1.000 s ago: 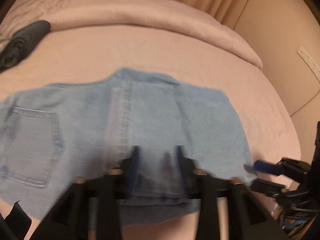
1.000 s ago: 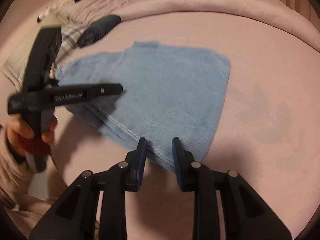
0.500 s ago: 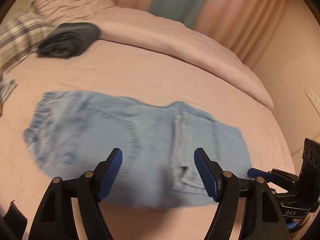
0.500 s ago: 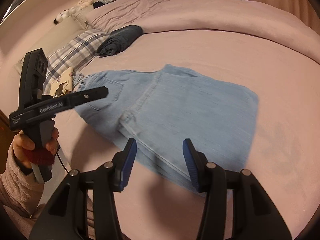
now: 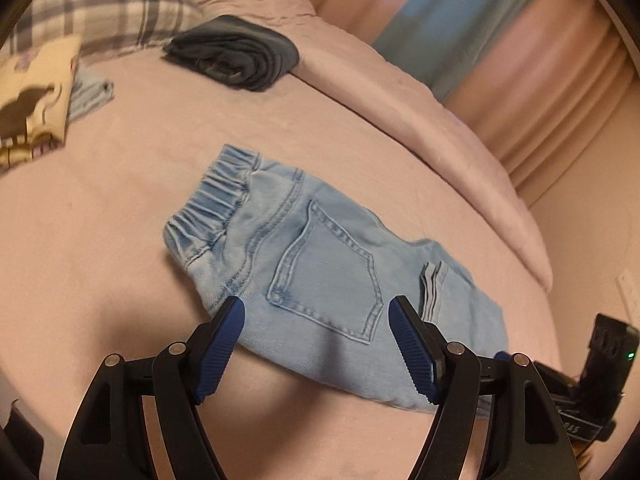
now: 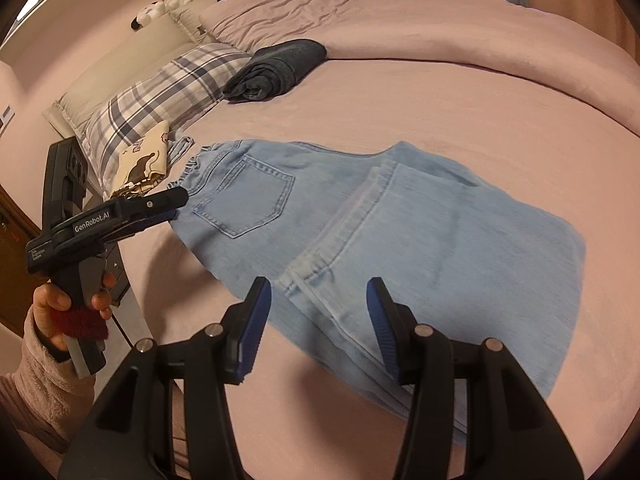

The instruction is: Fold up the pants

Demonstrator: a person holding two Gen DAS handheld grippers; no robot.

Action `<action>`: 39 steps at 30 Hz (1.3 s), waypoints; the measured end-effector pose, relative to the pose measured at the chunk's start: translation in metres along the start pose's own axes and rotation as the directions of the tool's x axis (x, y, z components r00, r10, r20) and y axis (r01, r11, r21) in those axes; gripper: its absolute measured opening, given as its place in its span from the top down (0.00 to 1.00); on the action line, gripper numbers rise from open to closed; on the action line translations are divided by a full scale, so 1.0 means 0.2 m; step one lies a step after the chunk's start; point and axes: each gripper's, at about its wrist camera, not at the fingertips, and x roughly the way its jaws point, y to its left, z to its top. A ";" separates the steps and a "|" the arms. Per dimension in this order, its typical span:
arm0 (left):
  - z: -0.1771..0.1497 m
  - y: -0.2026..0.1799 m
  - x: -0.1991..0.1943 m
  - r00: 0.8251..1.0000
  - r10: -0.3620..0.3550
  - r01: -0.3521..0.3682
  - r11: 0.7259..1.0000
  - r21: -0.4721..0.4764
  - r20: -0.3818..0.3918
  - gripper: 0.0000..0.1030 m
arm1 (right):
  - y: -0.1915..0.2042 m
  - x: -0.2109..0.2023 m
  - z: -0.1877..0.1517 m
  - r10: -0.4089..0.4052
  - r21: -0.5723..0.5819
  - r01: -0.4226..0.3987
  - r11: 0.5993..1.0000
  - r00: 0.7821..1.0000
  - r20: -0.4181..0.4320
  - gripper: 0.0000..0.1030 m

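The light-blue denim pants [image 6: 360, 240], folded into a flat rectangle with the elastic waistband [image 5: 212, 200] and one back pocket [image 5: 328, 280] facing up, lie in the middle of the pink-sheeted bed [image 6: 460, 112]. Beyond them sit one rolled dark-grey garment [image 6: 276, 72], one plaid pillow [image 6: 160, 96] and one cream printed cloth [image 6: 140, 160] with a small blue cloth [image 5: 90, 94] beside it. The left gripper [image 5: 316, 344] has just been opening; its blue-padded jaws stand wide apart above the near edge of the pants, nothing between them. The right gripper [image 6: 316, 328] has also just been opening and hangs released over the other end, clear of the cloth. A hand [image 6: 60, 312] in a fuzzy pink sleeve [image 6: 36, 392] holds the left tool's handle.
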 end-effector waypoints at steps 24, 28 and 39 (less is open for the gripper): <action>0.02 0.22 0.05 0.999 0.039 -0.039 0.989 -0.142 -0.003 0.28 | 0.11 0.19 0.05 0.037 -0.034 -0.040 0.999 0.997 -0.070 0.52; 0.03 0.22 0.10 0.999 0.039 -0.042 0.989 -0.144 -0.027 0.28 | 0.11 0.19 0.06 0.029 -0.032 -0.031 0.999 0.997 -0.073 0.52; 0.06 0.24 0.16 0.998 0.045 -0.049 0.990 -0.132 -0.038 0.28 | 0.10 0.20 0.06 0.020 -0.020 -0.022 1.000 0.997 -0.078 0.52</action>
